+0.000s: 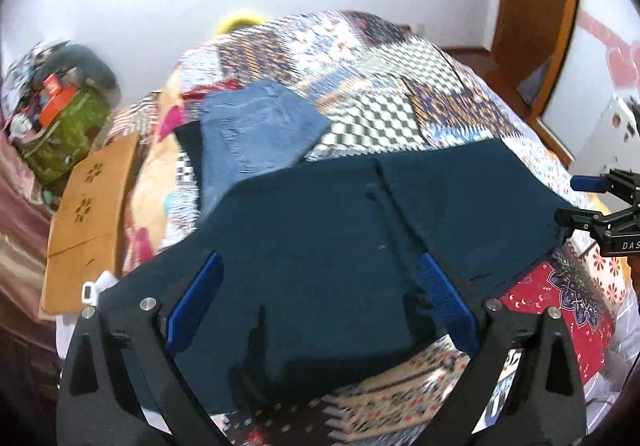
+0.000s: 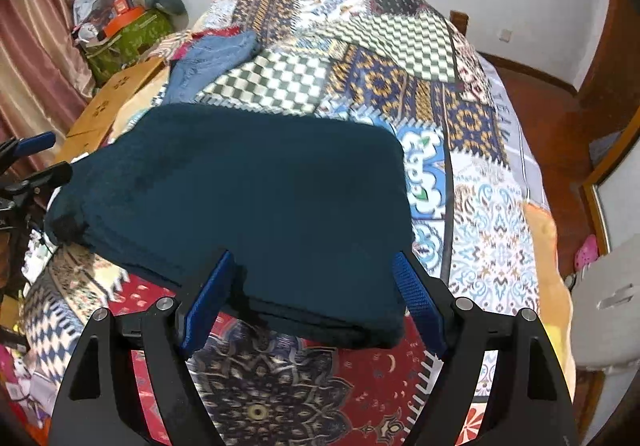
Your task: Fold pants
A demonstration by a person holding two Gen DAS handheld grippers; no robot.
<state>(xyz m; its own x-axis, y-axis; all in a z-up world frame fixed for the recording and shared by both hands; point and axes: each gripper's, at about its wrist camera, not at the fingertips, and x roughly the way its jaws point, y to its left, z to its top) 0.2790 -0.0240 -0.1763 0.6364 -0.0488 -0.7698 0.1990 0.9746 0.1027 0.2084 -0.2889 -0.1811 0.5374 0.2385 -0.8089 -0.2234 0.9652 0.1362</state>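
Dark teal pants (image 1: 320,246) lie folded flat on the patchwork bedspread (image 1: 380,66); they also show in the right wrist view (image 2: 248,198). My left gripper (image 1: 320,286) is open, its blue pads spread above the pants' near left part, holding nothing. My right gripper (image 2: 312,286) is open over the near right edge of the pants, empty. The right gripper also shows at the right edge of the left wrist view (image 1: 576,202), beside the pants' right edge. The left gripper shows at the left edge of the right wrist view (image 2: 44,162).
Folded blue jeans (image 1: 256,126) lie on the bed beyond the teal pants. A wooden board (image 1: 92,206) and a green bag (image 1: 64,134) with clutter stand at the left of the bed. A wooden door frame (image 1: 536,6) is at the right.
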